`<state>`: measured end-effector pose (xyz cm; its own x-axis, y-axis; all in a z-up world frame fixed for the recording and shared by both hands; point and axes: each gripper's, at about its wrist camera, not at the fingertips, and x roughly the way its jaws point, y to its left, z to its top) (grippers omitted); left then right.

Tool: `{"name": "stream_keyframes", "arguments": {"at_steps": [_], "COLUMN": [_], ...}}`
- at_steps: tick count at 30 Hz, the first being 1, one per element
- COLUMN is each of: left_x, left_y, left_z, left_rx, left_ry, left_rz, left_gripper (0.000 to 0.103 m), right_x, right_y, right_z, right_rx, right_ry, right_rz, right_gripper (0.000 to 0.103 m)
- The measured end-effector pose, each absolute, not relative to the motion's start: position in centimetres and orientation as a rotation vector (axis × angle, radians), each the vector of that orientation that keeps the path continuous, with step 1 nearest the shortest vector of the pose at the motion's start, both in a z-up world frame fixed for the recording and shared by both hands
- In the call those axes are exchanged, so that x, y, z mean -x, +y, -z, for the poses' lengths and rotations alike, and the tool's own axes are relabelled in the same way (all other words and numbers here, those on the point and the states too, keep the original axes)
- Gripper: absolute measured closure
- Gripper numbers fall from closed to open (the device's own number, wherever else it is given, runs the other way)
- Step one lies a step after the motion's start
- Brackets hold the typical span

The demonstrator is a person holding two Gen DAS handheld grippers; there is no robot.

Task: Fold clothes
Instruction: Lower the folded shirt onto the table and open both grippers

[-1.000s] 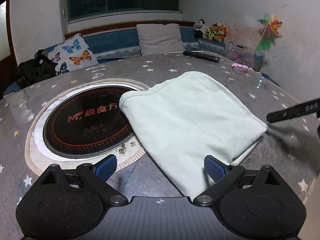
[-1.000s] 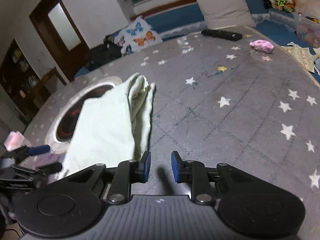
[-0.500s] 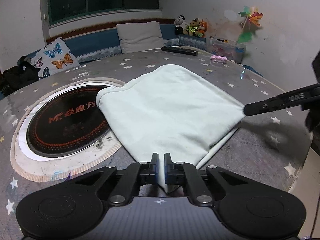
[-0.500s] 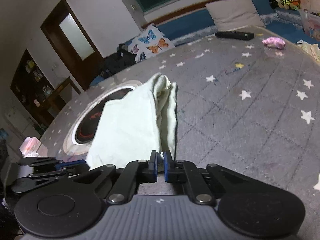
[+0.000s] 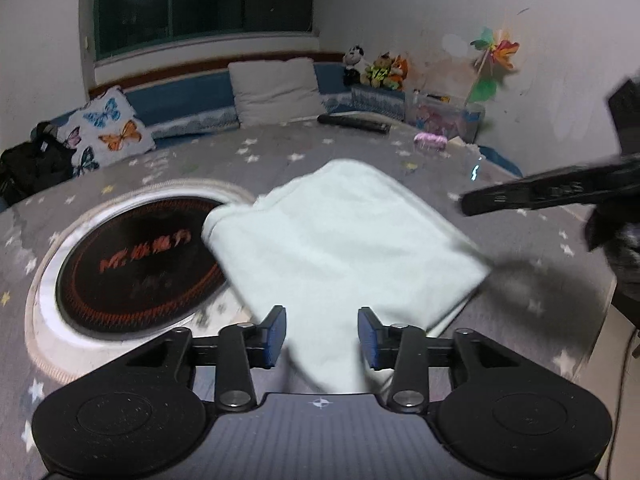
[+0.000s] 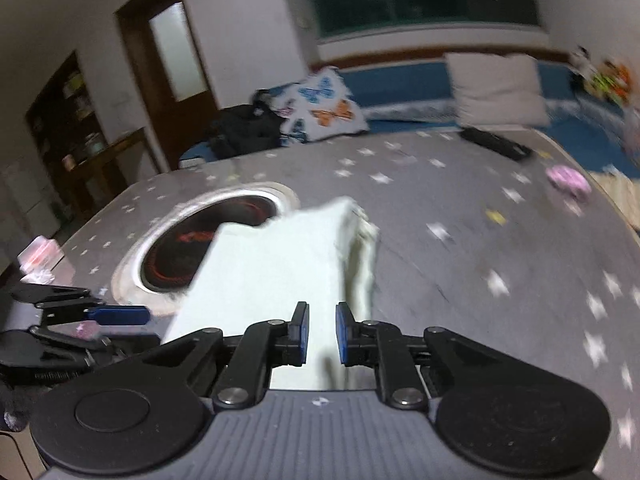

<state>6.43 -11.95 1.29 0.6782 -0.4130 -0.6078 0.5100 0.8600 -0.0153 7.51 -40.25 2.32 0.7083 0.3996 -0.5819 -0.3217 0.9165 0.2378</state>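
A folded pale green cloth (image 5: 340,240) lies on the grey star-patterned table (image 5: 400,160), partly over the round black cooktop (image 5: 140,264). My left gripper (image 5: 322,336) is open, its blue pads either side of the cloth's near corner. My right gripper (image 6: 322,338) is open with a narrow gap, the cloth (image 6: 276,272) showing between the pads at its near edge. The right gripper (image 5: 540,196) also shows in the left wrist view, above the cloth's right corner. The left gripper (image 6: 116,316) shows at the left of the right wrist view.
A black remote (image 5: 354,123) and a pink object (image 5: 430,141) lie at the table's far side. A bench with cushions (image 5: 276,90), plush toys (image 5: 376,68) and a pinwheel (image 5: 492,60) stands behind. A pink box (image 6: 40,252) sits at the table's left edge.
Both grippers were shut on the cloth's corners half a second ago; both have opened and let go. The cloth has settled on the table and both views are blurred by motion.
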Motion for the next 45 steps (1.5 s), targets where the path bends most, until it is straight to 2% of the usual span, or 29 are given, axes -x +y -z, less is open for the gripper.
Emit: {"name": "stream_keyframes", "arguments": {"at_steps": [9, 16, 19, 26, 32, 37, 45], "left_x": [-8.1, -7.5, -7.5, -8.1, -11.9, -16.2, -20.4], "left_y": [-14.9, -15.4, -15.1, -14.2, -12.8, -11.9, -10.6], "left_z": [0.2, 2.3, 2.2, 0.8, -1.0, -1.1, 0.3], "left_rx": [-0.221, -0.255, -0.243, -0.222, -0.163, -0.118, -0.045], "left_ry": [0.636, 0.688, 0.695, 0.679, 0.668, 0.687, 0.750], "left_rz": [0.619, 0.683, 0.700, 0.689, 0.555, 0.481, 0.424], "left_gripper": [0.062, 0.065, 0.065, 0.065, 0.064, 0.065, 0.075], "right_x": [-14.6, -18.2, -18.9, -19.5, -22.0, -21.8, -22.3], "right_y": [-35.8, -35.2, -36.1, -35.9, -36.5, -36.4, -36.6], "right_z": [-2.9, -0.1, 1.1, -0.7, 0.6, 0.2, 0.8], "right_rx": [-0.020, 0.015, -0.026, -0.020, -0.065, -0.057, -0.053], "right_ry": [0.675, 0.715, 0.746, 0.701, 0.764, 0.738, 0.753], "right_rz": [-0.498, -0.445, -0.415, -0.419, -0.401, -0.416, -0.426], "right_gripper": [0.089, 0.090, 0.095, 0.092, 0.091, 0.090, 0.090]}}
